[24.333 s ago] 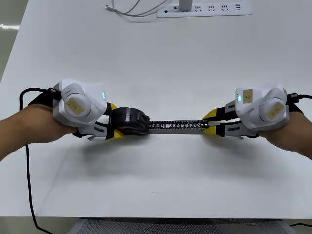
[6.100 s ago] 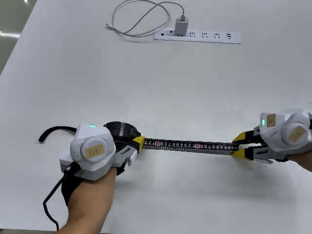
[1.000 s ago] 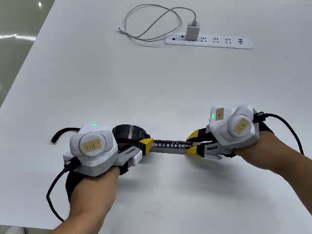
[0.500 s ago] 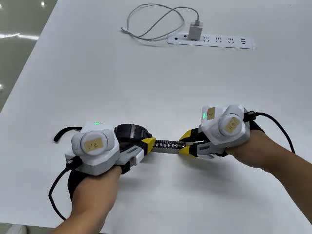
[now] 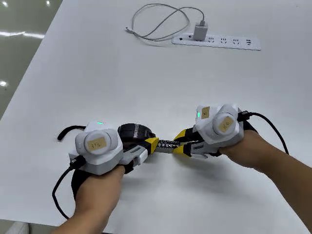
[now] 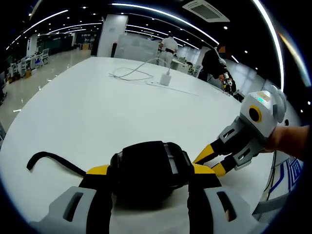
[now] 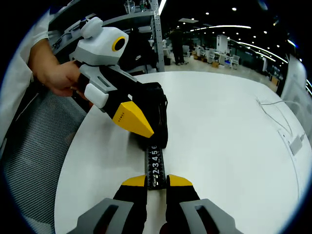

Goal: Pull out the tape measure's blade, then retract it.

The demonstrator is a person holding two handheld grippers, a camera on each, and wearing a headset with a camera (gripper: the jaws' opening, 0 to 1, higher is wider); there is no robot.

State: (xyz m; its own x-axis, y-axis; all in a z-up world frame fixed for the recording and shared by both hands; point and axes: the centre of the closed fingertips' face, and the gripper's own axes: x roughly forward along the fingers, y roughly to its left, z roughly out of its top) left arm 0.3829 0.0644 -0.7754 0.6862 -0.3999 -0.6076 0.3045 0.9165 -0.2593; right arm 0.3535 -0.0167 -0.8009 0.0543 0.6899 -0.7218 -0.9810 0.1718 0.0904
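Observation:
A black tape measure case [image 5: 134,133] [image 6: 148,168] [image 7: 155,114] lies on the white table, and my left gripper [image 5: 148,145] [image 6: 152,173] is shut on it. A short length of dark numbered blade [image 5: 166,145] [image 7: 155,165] runs right from the case. My right gripper [image 5: 179,145] [image 7: 157,183] is shut on the blade's end, a few centimetres from the case. The case's black strap [image 5: 68,131] [image 6: 46,159] trails off to the left.
A white power strip [image 5: 222,41] with a plugged charger [image 5: 200,30] and a looped cable [image 5: 158,22] lies at the table's far side. A black cord [image 5: 265,124] runs from the right gripper. The table's left edge [image 5: 29,73] drops to the floor.
My right gripper has moved left toward the case over the last second, holding the blade's end. The exposed blade is much shorter. The left gripper has kept its hold on the case.

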